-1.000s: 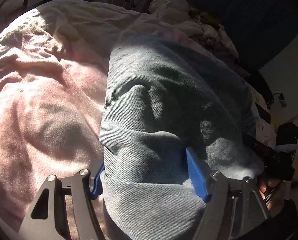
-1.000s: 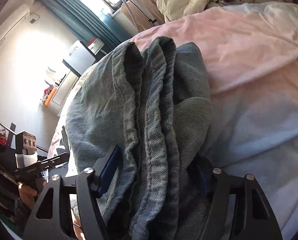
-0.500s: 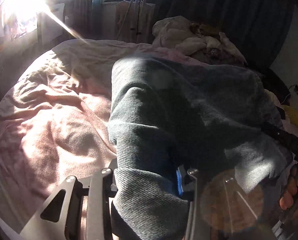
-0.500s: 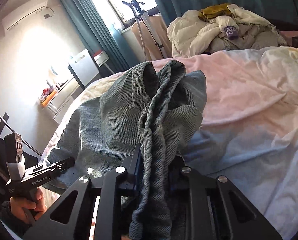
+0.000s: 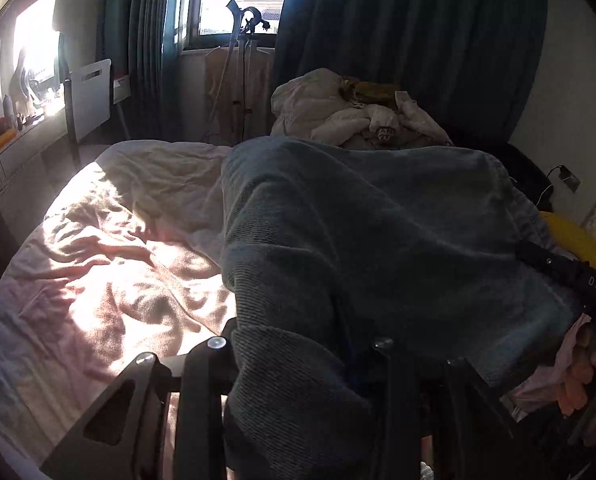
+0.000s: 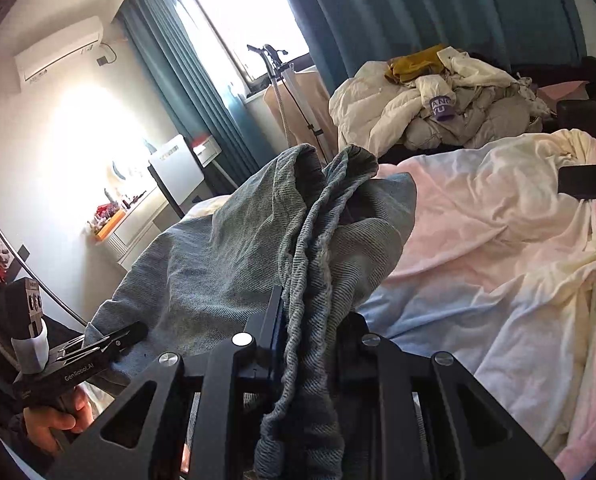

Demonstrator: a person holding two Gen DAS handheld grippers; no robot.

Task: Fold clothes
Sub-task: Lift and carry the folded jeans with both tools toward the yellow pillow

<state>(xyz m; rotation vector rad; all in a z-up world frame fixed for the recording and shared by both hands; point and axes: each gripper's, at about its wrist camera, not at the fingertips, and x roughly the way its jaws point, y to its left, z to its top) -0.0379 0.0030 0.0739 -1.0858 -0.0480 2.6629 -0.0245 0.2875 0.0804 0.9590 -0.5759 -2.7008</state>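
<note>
Left claw (image 5: pixel 298 364): closed upon a fold of the grey-blue garment (image 5: pixel 358 232); its fingertips are buried in the cloth at lower centre and cannot be made out. Right claw (image 6: pixel 310 332): clamped tight upon a bunched, hemmed edge of the same garment (image 6: pixel 258 256), whose gathered folds hide the pads. The garment is held up between the two claws above the bed (image 5: pixel 110 264), filling the centre of both views and hiding the bedding behind it. In the left wrist view the right claw is cut off at the lower right edge, and only fingers of the right hand (image 5: pixel 582 376) are seen. In the right wrist view the left hand (image 6: pixel 54 420) is partly cropped at lower left. A heap of pale clothes (image 6: pixel 438 108) lies at upper right, curtains (image 6: pixel 398 12) behind it. Compared with one second earlier, both claws are seen to have narrowed from wide open to gripping, and the garment has been raised, so that the window and curtains have come into view.
</note>
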